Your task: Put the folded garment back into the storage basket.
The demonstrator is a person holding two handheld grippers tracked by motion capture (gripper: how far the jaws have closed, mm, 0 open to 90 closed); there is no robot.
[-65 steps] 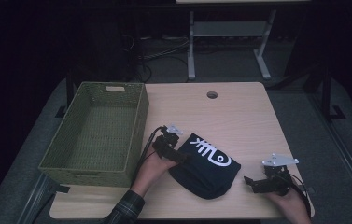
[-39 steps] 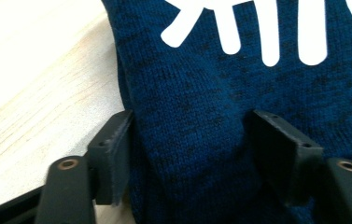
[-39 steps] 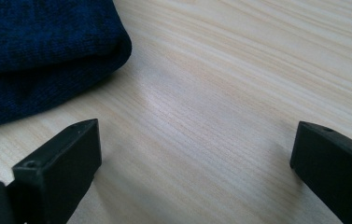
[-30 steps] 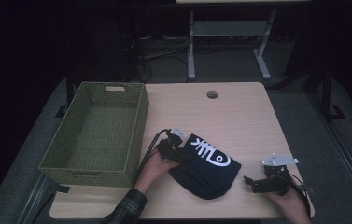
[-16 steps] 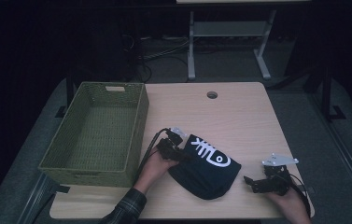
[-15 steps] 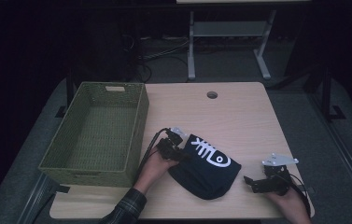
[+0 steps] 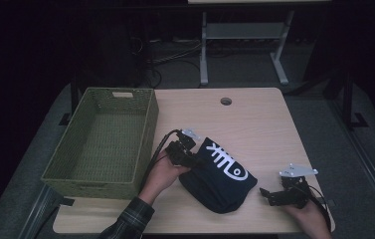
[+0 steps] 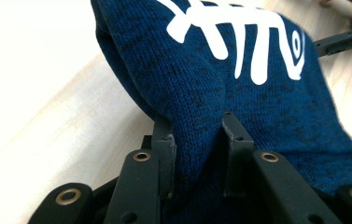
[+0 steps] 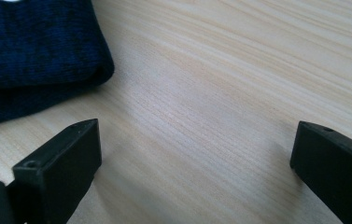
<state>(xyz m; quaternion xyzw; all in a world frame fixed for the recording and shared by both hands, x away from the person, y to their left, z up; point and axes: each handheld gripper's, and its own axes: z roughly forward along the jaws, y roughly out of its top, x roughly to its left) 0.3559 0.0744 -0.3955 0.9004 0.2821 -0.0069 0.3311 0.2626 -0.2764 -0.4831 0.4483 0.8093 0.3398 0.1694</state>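
A dark blue knitted garment (image 7: 220,179) with a white fish-bone print lies folded on the wooden table (image 7: 259,124) near its front edge. My left gripper (image 7: 195,159) is at the garment's left end. Its jaws have just been closing, and in the left gripper view (image 8: 194,128) they pinch a raised fold of the blue knit (image 8: 239,88). My right gripper (image 7: 267,195) rests low on the table to the right of the garment, pointing at it. Its jaws stand wide open (image 9: 197,135) over bare wood, with the garment's edge (image 9: 33,46) just beyond them.
A green woven basket (image 7: 147,124) stands empty at the table's left side, close to my left hand. A round cable hole (image 7: 226,101) sits near the table's far edge. Dark floor and a metal stand lie beyond the table.
My left gripper slid right onto the garment's left end, closed on the fabric and lifted that fold a little. The right gripper has stayed where it was.
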